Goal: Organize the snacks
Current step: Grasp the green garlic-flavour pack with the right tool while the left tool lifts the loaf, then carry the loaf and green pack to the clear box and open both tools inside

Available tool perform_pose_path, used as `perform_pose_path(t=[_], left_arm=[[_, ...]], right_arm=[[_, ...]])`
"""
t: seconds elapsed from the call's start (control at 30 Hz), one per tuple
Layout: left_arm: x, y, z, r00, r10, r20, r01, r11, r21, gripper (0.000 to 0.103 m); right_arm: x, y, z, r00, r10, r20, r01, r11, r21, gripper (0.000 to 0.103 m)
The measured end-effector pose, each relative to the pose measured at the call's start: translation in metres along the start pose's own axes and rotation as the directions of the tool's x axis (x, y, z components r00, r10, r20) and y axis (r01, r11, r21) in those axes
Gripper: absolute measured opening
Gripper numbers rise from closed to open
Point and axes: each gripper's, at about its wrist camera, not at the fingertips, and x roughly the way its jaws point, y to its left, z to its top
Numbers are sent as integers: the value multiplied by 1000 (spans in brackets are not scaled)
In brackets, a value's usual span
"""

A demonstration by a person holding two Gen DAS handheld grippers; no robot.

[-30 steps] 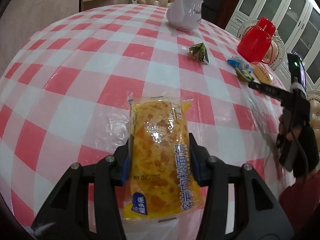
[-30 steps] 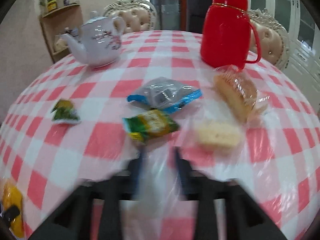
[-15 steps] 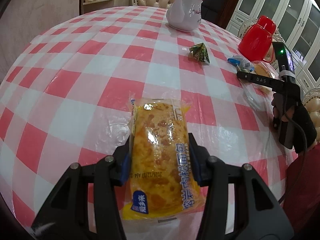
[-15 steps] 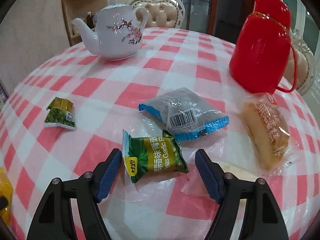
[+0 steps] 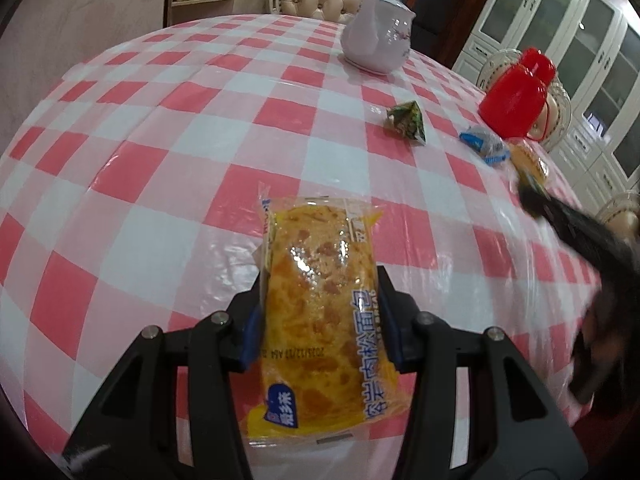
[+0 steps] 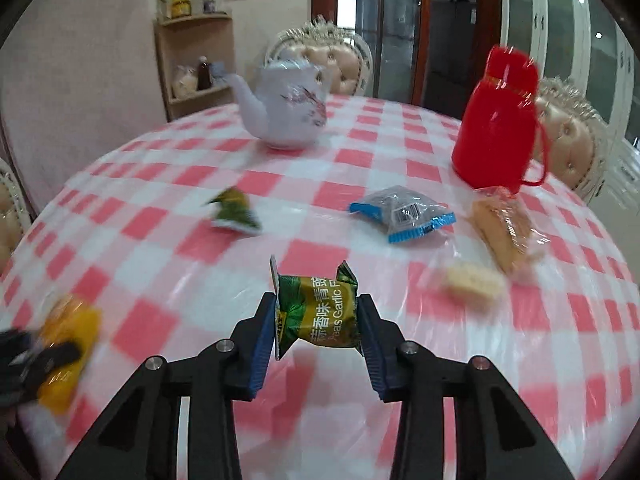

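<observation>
Red-and-white checked tablecloth (image 6: 224,280) underneath; left gripper (image 5: 320,300) clamped on yellow bread packet (image 5: 320,312) low over cloth; right gripper (image 6: 318,316) jaws closing, pads pressing green garlic-pea packet (image 6: 316,312), lifted clear of cloth, blue-edged packet (image 6: 402,214) beyond.

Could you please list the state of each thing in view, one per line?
Left tool: shut on the bread pack.
Right tool: closing on the green pea pack, lifted.
Small green pack: lying on the table.
Blue pack: lying flat.
Red flask: upright, lid on.
Teapot: upright.
</observation>
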Motion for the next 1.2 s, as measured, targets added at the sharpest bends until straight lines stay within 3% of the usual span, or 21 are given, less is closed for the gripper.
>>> perform_pose_path(t=[0.17,0.23,0.43,0.67,1.2], left_arm=[[-5,14,6,999,-40,4,40,998,-54,52],[-9,15,6,999,-45,13,46,997,-57,51],[-29,-1,-6,997,56,50,-59,997,44,51],[-80,8,-53,976,171,133,-186,977,108,51],[-156,79,-102,946,258,195,-271,962,43,51]], right_arm=[[-52,27,-48,999,26,32,-28,997,69,41],[-67,37,-66,997,71,44,-75,992,104,41],[-92,76,-105,990,136,31,-139,986,91,41],[-103,103,-111,978,203,40,-204,978,35,41],[-112,187,-121,929,370,-13,-370,925,-87,41]])
